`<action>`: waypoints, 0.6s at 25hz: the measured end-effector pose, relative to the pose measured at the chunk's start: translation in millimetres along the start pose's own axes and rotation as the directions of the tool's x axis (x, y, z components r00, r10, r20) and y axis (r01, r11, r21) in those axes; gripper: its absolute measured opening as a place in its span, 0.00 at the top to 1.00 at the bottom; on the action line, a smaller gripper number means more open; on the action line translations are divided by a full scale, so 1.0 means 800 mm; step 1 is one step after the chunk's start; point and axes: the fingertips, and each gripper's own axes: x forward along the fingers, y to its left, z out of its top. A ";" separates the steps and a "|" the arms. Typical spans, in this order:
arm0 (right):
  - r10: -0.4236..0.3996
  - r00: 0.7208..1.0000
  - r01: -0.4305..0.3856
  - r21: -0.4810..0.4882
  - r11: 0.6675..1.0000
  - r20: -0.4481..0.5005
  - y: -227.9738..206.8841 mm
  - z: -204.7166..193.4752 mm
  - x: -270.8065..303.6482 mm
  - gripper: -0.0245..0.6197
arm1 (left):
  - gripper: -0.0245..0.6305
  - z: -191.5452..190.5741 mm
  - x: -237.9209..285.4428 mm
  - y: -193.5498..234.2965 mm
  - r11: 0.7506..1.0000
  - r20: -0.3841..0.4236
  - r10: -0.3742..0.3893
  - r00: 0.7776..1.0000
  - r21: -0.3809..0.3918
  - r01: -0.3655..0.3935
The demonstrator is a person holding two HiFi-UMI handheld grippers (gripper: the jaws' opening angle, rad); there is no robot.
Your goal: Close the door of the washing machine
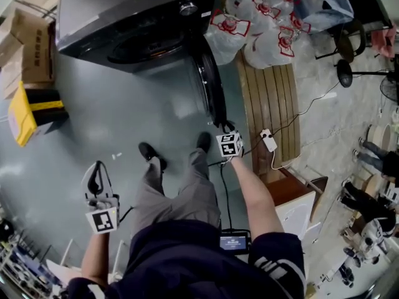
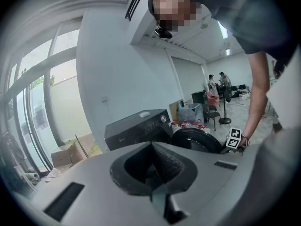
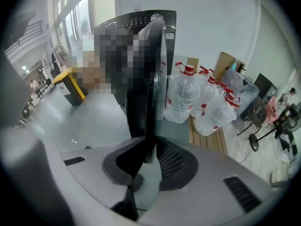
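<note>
Where the door [image 1: 211, 83] stands open, floor [image 1: 124, 126] gleams.

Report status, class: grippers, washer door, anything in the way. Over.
Right gripper clamped on door edge. Left gripper shut, empty. Door wide open. Water bottles behind door; nothing seen between it and washing machine.

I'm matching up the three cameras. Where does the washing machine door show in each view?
Head view: door edge-on, upper centre, running down to the right gripper.
Left gripper view: round dark disc right of centre.
Right gripper view: upright edge in the middle, clamped between the jaws.
Shared landmark: the black washing machine body.
</note>
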 end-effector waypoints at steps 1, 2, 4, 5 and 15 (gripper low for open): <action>-0.008 1.000 0.009 0.022 1.000 -0.001 0.013 0.000 0.000 0.83 | 0.93 -0.008 -0.007 0.011 1.000 -0.001 -0.005 1.000 0.000 0.005; -0.016 1.000 0.016 0.042 0.999 -0.001 0.027 0.001 0.001 0.83 | 0.93 -0.015 -0.013 0.023 1.000 0.000 -0.007 1.000 -0.003 0.007; -0.031 1.000 0.031 0.073 0.997 -0.004 0.054 0.007 0.005 0.83 | 0.93 -0.026 -0.023 0.049 1.000 0.009 -0.004 1.000 -0.013 0.004; -0.037 0.999 0.038 0.087 0.996 -0.008 0.067 0.009 0.007 0.83 | 0.93 -0.032 -0.028 0.061 1.000 0.011 -0.001 1.000 -0.018 0.001; -0.066 0.997 0.071 0.228 0.971 -0.028 0.213 0.059 0.038 0.81 | 0.93 -0.091 -0.071 0.182 0.999 0.040 -0.003 0.999 -0.041 0.004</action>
